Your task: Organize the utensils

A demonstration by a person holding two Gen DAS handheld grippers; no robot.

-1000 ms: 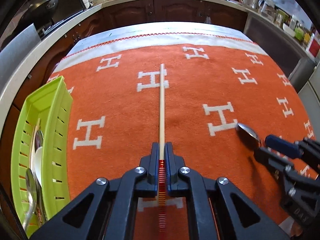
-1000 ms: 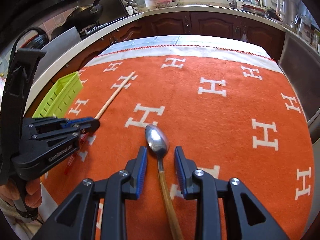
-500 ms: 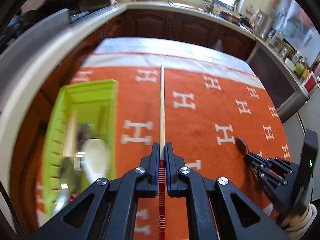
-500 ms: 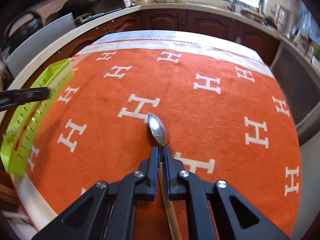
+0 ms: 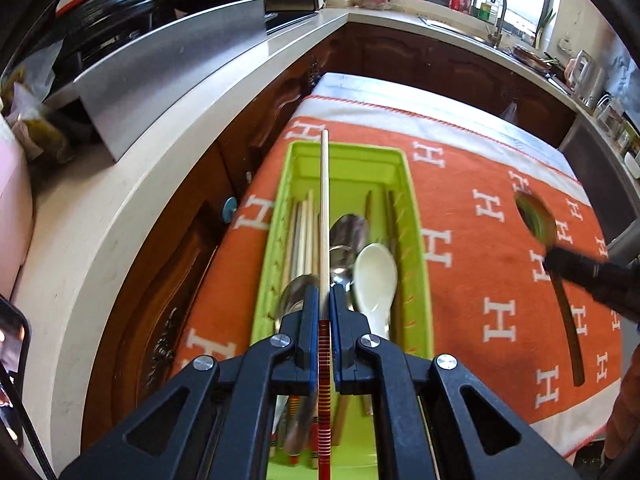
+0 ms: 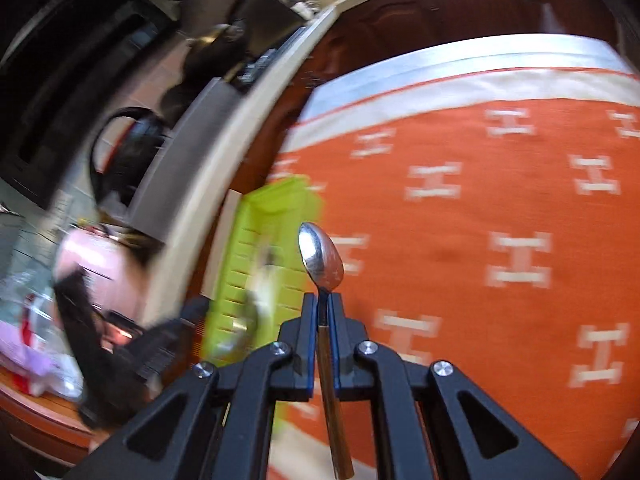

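My left gripper (image 5: pixel 323 292) is shut on a long wooden chopstick (image 5: pixel 324 208) with a red striped end. The chopstick hangs lengthwise over the green utensil tray (image 5: pixel 412 216), which holds several chopsticks, metal spoons and a white ceramic spoon (image 5: pixel 374 276). My right gripper (image 6: pixel 323 300) is shut on the wooden handle of a metal spoon (image 6: pixel 321 258), lifted above the orange cloth (image 6: pixel 480 208). That spoon (image 5: pixel 536 220) also shows blurred at the right of the left wrist view. The green tray (image 6: pixel 256 264) lies left of the spoon in the blurred right wrist view.
The orange cloth (image 5: pixel 500 264) with white H marks covers the table. A pale curved countertop (image 5: pixel 132 184) with a steel panel (image 5: pixel 160 68) and pans runs along the left. Dark wooden cabinets (image 5: pixel 420 60) and a sink stand at the back.
The left gripper carried the chopstick left until it hangs over the green tray. The right gripper closed on the spoon's handle, lifted it off the cloth and swung left toward the tray.
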